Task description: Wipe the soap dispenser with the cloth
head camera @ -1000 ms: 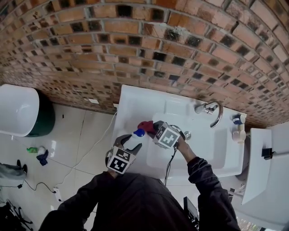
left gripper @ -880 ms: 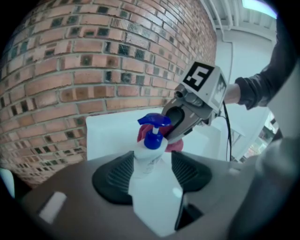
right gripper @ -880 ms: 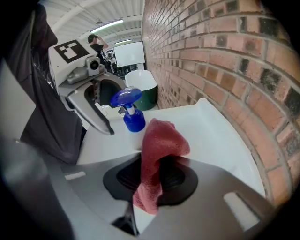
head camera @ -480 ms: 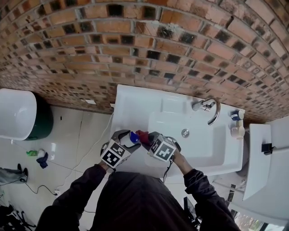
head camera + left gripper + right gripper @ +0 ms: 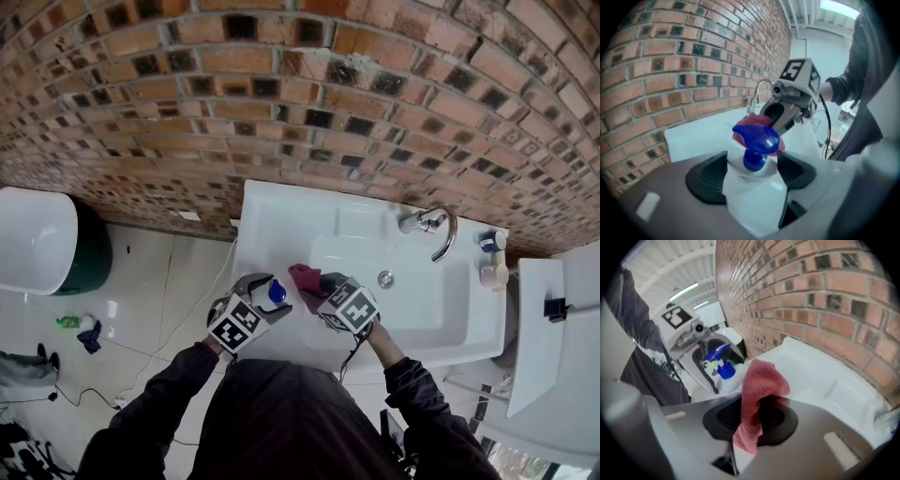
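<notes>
Head view: the white washbasin (image 5: 281,211) is set against a brick wall (image 5: 281,84), with the faucet (image 5: 433,225) at the bowl's 1 o'clock and the drain (image 5: 384,278) near its centre.

The soap dispenser (image 5: 757,197), a white bottle with a blue pump head, is found at the basin's 8 o'clock rim, close to the person's body.

Left gripper (image 5: 752,168): the jaws have just been opening and are spread wide. The dispenser's body is enclosed between them, with one black pad at its 9 o'clock flank and the other at its 3 o'clock flank. The pads are seen just beside the bottle, and no squeeze on it is made out. The gripper is recorded as released around the bottle.

Right gripper (image 5: 757,420): the jaws are clenched on the red cloth (image 5: 761,380). One fold is pinched between the pads. The rest is bunched above them toward 12 o'clock, with a tail hanging toward 6 o'clock.

In the head view, the cloth is placed at 2 o'clock of the pump head, just beside it. In the left gripper view it is seen directly behind the pump. Contact between cloth and dispenser cannot be told.

The two grippers are held near each other, with the right one at 3 o'clock of the left.
</notes>
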`<state>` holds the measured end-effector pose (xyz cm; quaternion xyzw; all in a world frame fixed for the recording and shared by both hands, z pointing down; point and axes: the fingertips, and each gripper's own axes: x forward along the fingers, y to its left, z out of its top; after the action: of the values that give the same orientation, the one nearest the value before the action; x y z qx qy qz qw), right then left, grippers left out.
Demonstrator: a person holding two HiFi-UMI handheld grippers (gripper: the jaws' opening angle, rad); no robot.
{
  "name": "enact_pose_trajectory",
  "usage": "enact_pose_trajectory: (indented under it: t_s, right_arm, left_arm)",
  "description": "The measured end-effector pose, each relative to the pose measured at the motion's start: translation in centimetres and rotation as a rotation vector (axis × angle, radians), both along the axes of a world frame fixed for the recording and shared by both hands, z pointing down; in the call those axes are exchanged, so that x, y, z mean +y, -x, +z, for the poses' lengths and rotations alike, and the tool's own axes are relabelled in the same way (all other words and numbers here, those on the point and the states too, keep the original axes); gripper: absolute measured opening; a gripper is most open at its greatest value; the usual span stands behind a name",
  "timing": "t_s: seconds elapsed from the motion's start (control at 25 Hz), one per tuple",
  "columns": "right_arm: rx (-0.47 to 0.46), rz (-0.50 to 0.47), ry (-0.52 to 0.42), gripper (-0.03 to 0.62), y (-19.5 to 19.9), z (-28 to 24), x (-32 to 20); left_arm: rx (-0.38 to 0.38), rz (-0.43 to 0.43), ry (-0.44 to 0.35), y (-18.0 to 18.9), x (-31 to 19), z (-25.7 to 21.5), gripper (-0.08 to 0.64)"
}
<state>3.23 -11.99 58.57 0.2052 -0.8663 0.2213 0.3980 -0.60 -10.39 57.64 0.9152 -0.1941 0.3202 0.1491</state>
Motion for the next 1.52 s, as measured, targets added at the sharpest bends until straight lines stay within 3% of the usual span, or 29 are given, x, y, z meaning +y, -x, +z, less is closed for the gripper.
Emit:
enact_pose_trajectory:
  t_s: [0.16,0.24,0.6,0.88,1.2,1.36,1.52]
  right_arm:
    - [-0.229,0.119,0.092,0.069,0.3,-4.2,-2.1]
    - [-0.291,0.139,0.122,0.069,0.9,-5.5,-2.6]
    - [-0.331,0.155,0.291,0.069,2.5,-3.5,-1.6]
    - [-0.369,0.242,0.385,0.069,2.3,-1.1,-1.5]
    - [-0.328,0.342,0.456,0.067,1.9,3.8,-1.4]
    - [-0.212,0.361,0.454,0.067,1.7,7.3,-0.9]
    - [-0.105,0.348,0.381,0.067,1.6,8.9,-0.6]
  left_arm:
    - [0.0,-0.003,-0.032,0.6,0.3,-0.9,0.335]
    - [-0.004,-0.01,-0.033,0.8,0.5,-0.9,0.317]
    - [-0.02,0.006,-0.04,0.3,0.2,-0.2,0.185]
    - [-0.021,0.016,-0.032,0.1,0.6,-0.2,0.16]
    - [-0.023,0.013,-0.033,0.3,0.4,-0.2,0.16]
    - [-0.027,0.016,-0.034,0.3,0.4,-0.2,0.16]
    - [-0.028,0.011,-0.035,0.3,0.4,-0.2,0.161]
